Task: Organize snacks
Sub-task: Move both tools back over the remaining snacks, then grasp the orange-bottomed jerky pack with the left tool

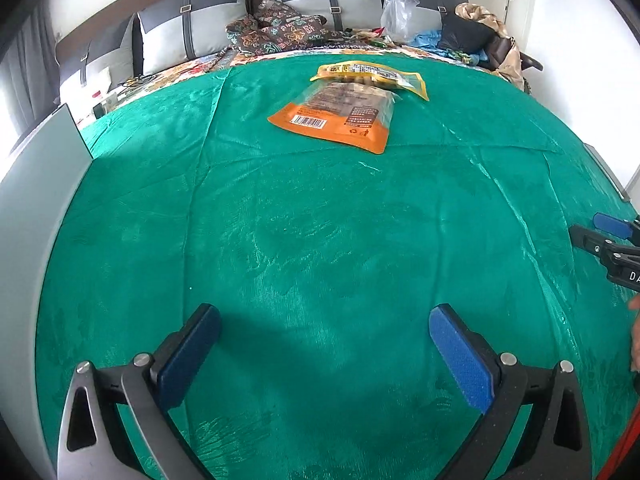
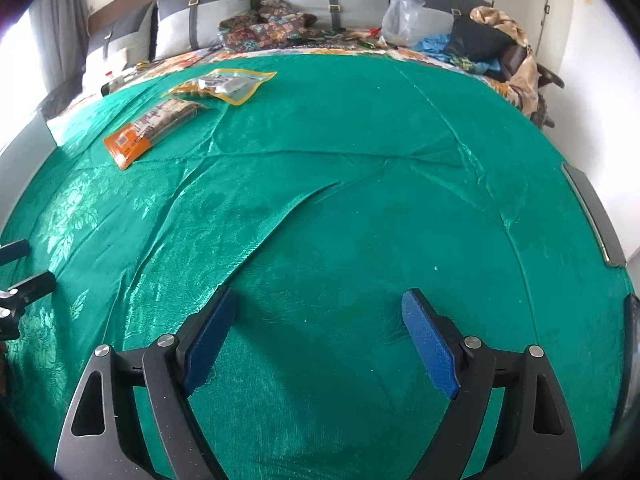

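Snack packets on your green cloth (image 1: 320, 220)
Orange packet (image 1: 336, 118) touches yellow packet (image 1: 370, 76) at twelve o'clock (overlapping); your left gripper (image 1: 325, 330) and right gripper (image 2: 320, 316) gape wide, empty.

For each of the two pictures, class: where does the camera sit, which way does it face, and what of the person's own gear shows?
Left wrist: sits on the left gripper, faces across the green cloth toward the orange snack bag straight ahead; right gripper at its right edge.
Right wrist: sits on the right gripper, faces the same way; orange snack bag far left, left gripper at its left edge.
Shared: both bags, yellow-edged snack bag, cloth, grey cushions.
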The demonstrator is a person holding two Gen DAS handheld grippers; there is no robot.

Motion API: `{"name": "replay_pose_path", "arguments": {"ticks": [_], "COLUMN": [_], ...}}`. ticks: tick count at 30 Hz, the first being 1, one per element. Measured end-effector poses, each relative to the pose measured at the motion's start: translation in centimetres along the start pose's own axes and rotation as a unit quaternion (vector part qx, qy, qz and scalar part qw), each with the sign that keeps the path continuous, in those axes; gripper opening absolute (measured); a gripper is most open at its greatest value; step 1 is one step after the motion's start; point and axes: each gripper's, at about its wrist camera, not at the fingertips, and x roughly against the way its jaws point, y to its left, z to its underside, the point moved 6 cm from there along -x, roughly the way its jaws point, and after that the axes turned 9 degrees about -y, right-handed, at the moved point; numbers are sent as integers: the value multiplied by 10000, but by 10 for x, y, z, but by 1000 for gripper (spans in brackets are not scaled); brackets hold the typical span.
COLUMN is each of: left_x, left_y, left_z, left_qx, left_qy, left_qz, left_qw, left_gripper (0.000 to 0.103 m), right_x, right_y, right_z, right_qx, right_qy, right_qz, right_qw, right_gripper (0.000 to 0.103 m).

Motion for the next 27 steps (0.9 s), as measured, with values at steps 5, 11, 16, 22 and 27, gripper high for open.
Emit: {"name": "replay_pose_path", "arguments": {"ticks": [5,11,16,22,27], "left_x": [0,0,-1,-21,-49], "left_y": [0,0,1,-6,-6], "left_z": [0,0,-1,-46,-130], "left_qx": [1,3,45,-419,-779], "left_qy": [0,0,26,796,748], "left_qz": [-1,0,-47,760,1136], "left_qw": [10000,10000,10000,9930,9876], "left_gripper": [103,103,103,102,102], "right_x": [0,-1,-1,-1,-2], "right_y": [0,0,0,0,0], "right_z": [0,-1,-1,-1,-1], "right_qx": [-8,-10,-10,-12,-16], "right_qy": [1,0,0,-1,-1], "right_qz": [-6,-12,-14,-16,-18], "right_qw": [10000,10000,10000,10000,10000], "right_gripper": [87,88,88,88,88]}}
